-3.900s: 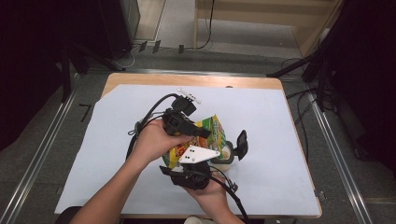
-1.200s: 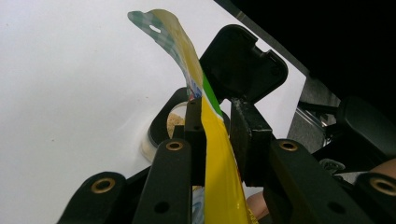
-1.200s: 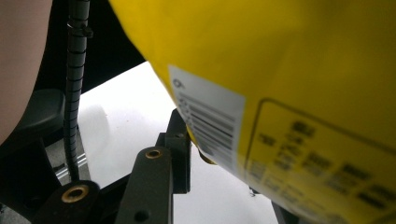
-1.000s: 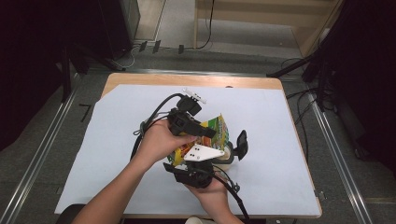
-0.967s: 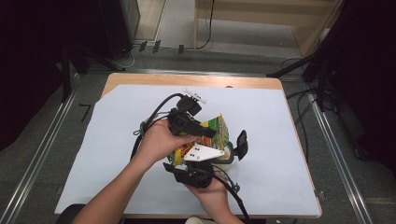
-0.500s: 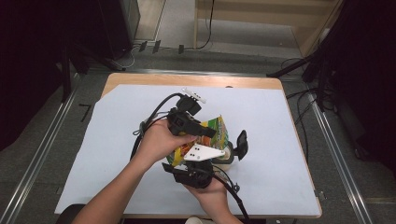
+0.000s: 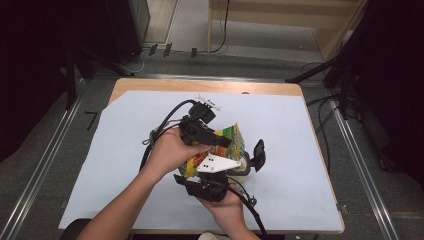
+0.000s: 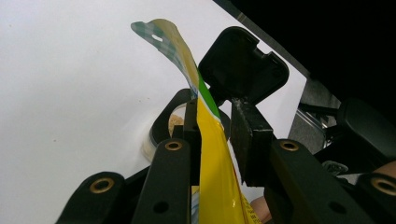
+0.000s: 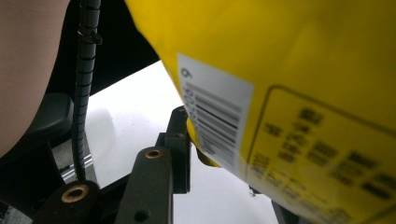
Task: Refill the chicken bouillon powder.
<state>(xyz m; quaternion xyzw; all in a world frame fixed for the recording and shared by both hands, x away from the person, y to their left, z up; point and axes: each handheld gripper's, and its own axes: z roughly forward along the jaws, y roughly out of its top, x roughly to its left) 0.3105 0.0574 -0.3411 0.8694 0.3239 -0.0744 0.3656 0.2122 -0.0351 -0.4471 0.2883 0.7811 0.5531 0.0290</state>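
Two grippers are held over the near middle of the white-covered table (image 7: 125, 165). Nearest, the right gripper (image 7: 207, 182) is positioned under the yellow plastic snack bag (image 7: 231, 142); one jaw is seen against the bag's lower edge, and whether the jaws are clamped cannot be told. Farther off, the left gripper (image 7: 222, 142) has its jaws slightly apart around the bag's upper edge. Just beyond, a round container with an open black flip lid (image 8: 243, 65) stands.
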